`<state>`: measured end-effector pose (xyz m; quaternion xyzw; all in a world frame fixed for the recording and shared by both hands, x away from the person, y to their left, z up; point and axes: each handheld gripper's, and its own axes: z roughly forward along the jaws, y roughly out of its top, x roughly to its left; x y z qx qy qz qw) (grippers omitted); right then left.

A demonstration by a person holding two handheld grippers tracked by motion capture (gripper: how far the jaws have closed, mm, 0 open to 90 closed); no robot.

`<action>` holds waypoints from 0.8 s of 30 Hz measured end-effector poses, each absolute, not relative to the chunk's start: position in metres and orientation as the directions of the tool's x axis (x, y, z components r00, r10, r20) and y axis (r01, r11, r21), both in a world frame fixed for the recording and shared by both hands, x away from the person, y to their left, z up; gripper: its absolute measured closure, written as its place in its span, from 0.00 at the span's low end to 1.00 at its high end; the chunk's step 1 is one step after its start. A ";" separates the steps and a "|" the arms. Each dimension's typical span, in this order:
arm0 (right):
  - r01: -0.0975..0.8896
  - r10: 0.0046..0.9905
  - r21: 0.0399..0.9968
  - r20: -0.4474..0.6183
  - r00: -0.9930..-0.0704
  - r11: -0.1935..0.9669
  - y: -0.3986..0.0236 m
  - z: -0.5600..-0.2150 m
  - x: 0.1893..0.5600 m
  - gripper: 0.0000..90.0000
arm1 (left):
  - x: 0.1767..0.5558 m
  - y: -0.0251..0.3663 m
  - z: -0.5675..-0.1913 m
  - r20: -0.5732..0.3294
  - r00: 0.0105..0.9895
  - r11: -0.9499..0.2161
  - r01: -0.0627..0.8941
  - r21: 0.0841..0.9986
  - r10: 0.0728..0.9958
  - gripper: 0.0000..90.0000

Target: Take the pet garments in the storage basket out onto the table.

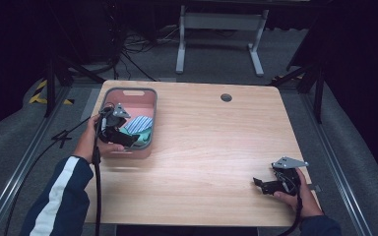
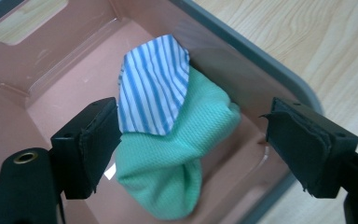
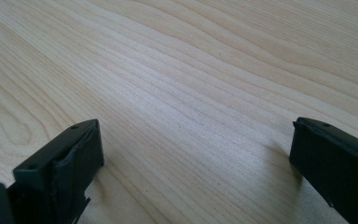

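A pink bin with a grey rim (image 1: 130, 92) (image 2: 256, 65) stands at the table's left. Inside it lie a blue-and-white striped cloth (image 1: 138, 123) (image 2: 154, 84) and a green cloth (image 1: 146, 134) (image 2: 177, 158), the striped one partly on top of the green. My left gripper (image 1: 128, 138) (image 2: 193, 147) hangs open over the bin just above the cloths, holding nothing. My right gripper (image 1: 259, 184) (image 3: 196, 158) rests low over bare wood near the table's front right, open and empty.
The wooden table (image 1: 211, 147) has a round cable hole (image 1: 226, 97) at the back. A white desk frame (image 1: 220, 29) and cables (image 1: 133, 44) stand on the floor beyond. Dark stands flank both sides.
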<state>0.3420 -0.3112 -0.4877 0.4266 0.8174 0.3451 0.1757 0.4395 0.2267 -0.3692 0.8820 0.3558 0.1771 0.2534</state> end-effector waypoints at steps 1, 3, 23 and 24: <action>0.576 0.819 0.714 0.007 -0.574 0.398 -0.311 -0.488 0.342 0.03 | 0.442 0.226 -0.371 0.136 0.680 -0.616 0.538 0.575 0.721 0.20; 0.576 0.819 0.714 0.007 -0.574 0.398 -0.311 -0.488 0.342 0.03 | 0.450 0.227 -0.374 0.123 0.679 -0.614 0.554 0.562 0.724 0.20; 0.576 0.818 0.714 0.007 -0.575 0.398 -0.311 -0.488 0.342 0.03 | 0.499 0.228 -0.403 0.052 0.639 -0.604 0.693 0.394 0.767 0.25; 0.576 0.818 0.714 0.007 -0.575 0.398 -0.311 -0.488 0.342 0.03 | 0.501 0.227 -0.405 0.047 0.641 -0.606 0.697 0.384 0.766 0.25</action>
